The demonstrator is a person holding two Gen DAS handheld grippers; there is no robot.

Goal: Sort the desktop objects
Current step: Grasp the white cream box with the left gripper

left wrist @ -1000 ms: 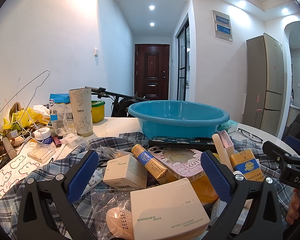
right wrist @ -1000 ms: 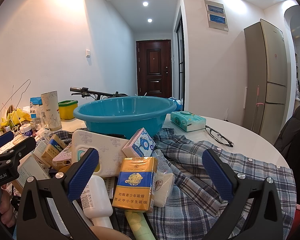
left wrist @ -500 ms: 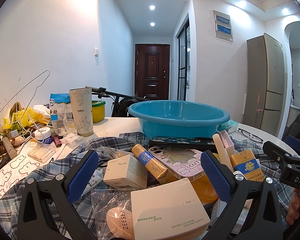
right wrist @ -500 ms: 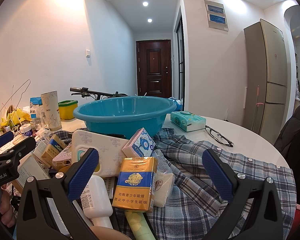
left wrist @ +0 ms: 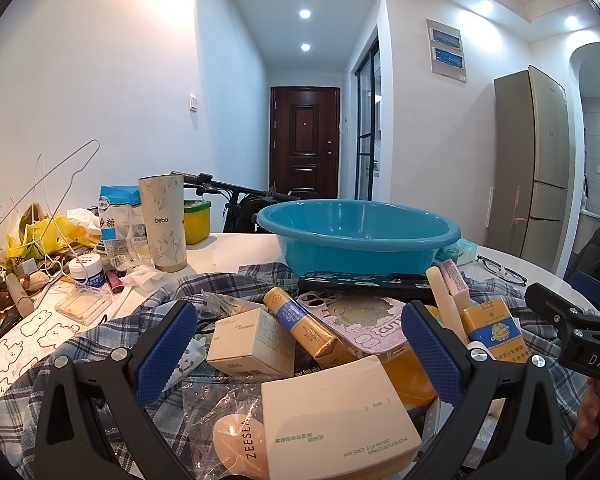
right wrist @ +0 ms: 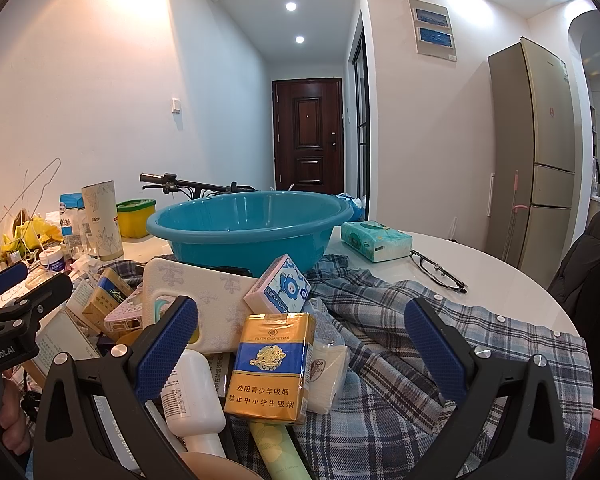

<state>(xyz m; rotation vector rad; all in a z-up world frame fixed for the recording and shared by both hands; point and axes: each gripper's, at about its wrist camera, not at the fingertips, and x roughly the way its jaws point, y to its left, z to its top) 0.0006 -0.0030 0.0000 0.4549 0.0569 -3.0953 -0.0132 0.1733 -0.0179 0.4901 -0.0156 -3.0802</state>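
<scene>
A heap of small items lies on a plaid shirt [left wrist: 40, 376] [right wrist: 400, 380] in front of a blue basin [left wrist: 356, 236] [right wrist: 248, 228]. My left gripper [left wrist: 298, 346] stands open over a cream box [left wrist: 336, 412], a small white carton [left wrist: 252, 342] and a gold tube [left wrist: 300, 326]. My right gripper [right wrist: 300, 346] is open above a gold and blue cigarette pack [right wrist: 270, 366] [left wrist: 492, 330], a white bottle [right wrist: 190, 396] and a blue and white tissue pack [right wrist: 278, 286]. Neither gripper holds anything.
A tall patterned cup [left wrist: 162, 228], a sugar bag [left wrist: 114, 220], a yellow tub [left wrist: 196, 220] and wire hangers [left wrist: 40, 188] crowd the left of the white round table [right wrist: 500, 276]. A green tissue pack [right wrist: 376, 240] and glasses [right wrist: 438, 272] lie at right.
</scene>
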